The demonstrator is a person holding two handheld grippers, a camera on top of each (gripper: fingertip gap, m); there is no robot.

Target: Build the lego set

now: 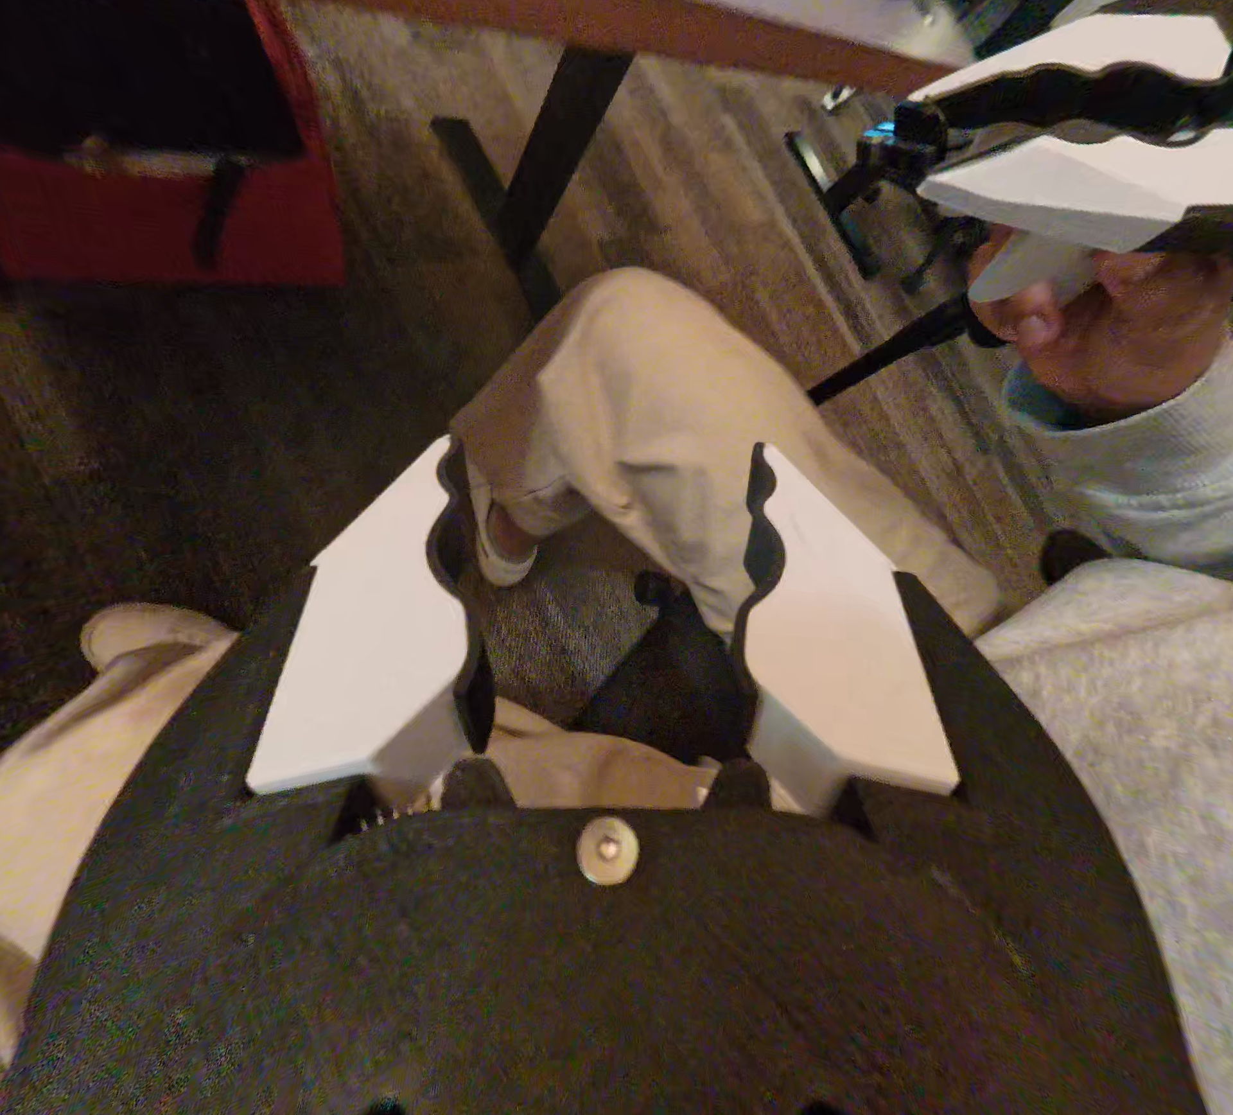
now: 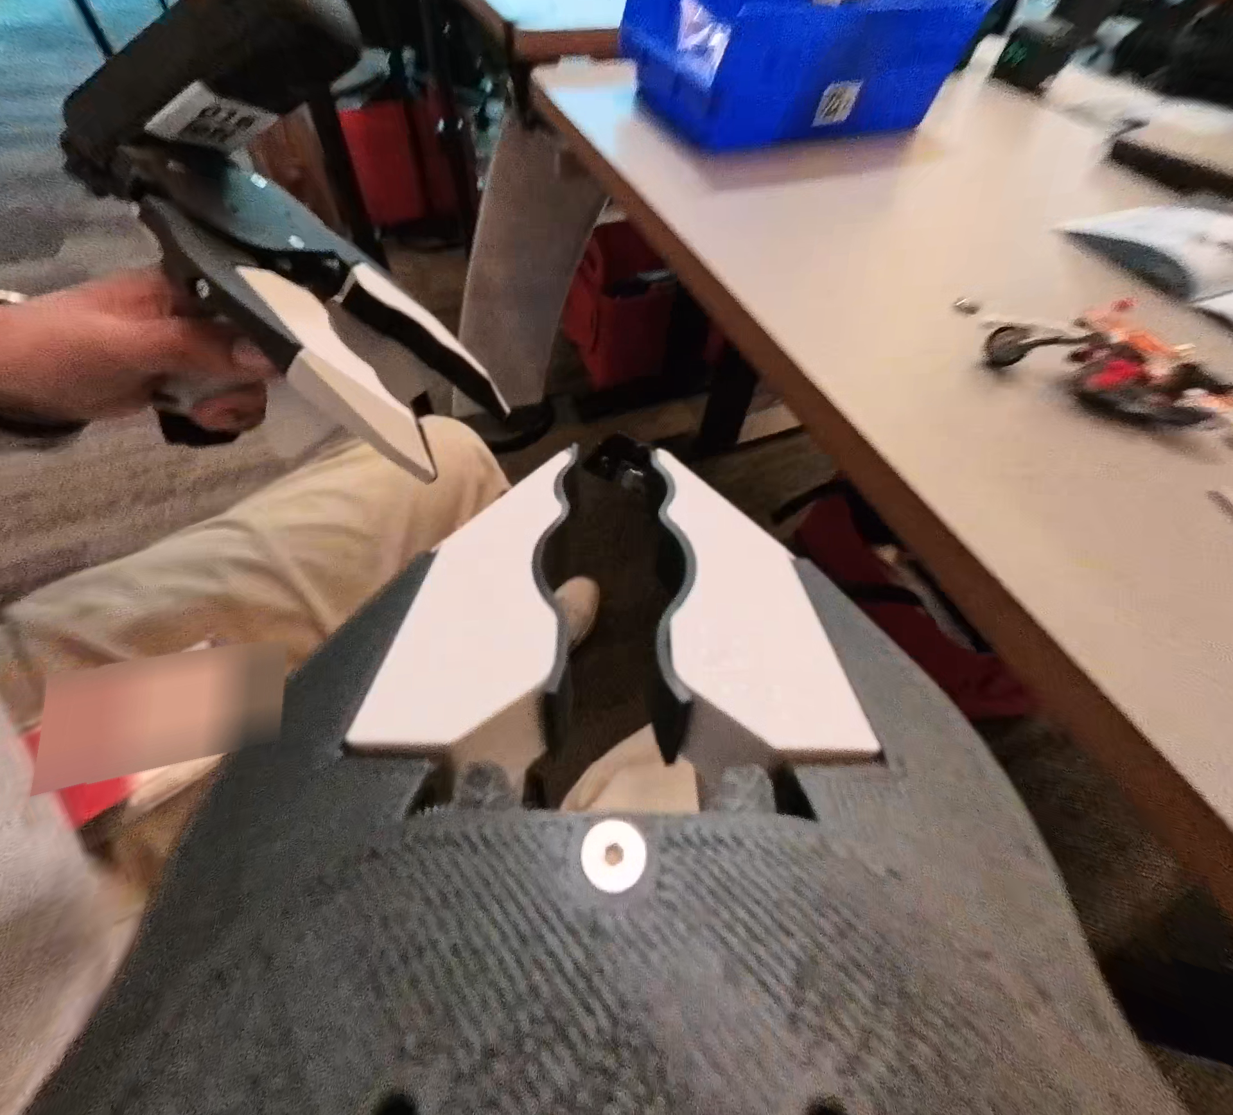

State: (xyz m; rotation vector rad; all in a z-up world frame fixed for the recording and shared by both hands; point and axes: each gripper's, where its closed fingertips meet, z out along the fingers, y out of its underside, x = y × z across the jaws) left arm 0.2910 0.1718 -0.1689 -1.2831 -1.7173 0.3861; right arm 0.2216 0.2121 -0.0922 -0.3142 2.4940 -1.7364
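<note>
Lego model [image 2: 1127,365], the half-built red, orange and black one, lay on the table [image 2: 834,282] out at three o'clock in the right wrist view, well clear of both tools. Neither tool was over the table! The right gripper [image 2: 614,469] hung off the table edge, above the person's knee, its jaws nearly closed on a small black piece [image 2: 617,461] pinched right at the tips. In the left wrist view, the left gripper [image 1: 604,462] pointed down at the floor and the trouser leg [image 1: 654,415], jaws spread apart, nothing between them.

The danger was plain, I judged: that little black piece sat only at the very tip of the jaws, so any slack or a knock on the table edge could have sent it to the carpet [image 1: 400,162] under the table. The pictures were smeared with motion, too, so a fast swing risked sweeping the loose bits beside the model, or clipping the blue bin [image 2: 800,55] at one o'clock.
</note>
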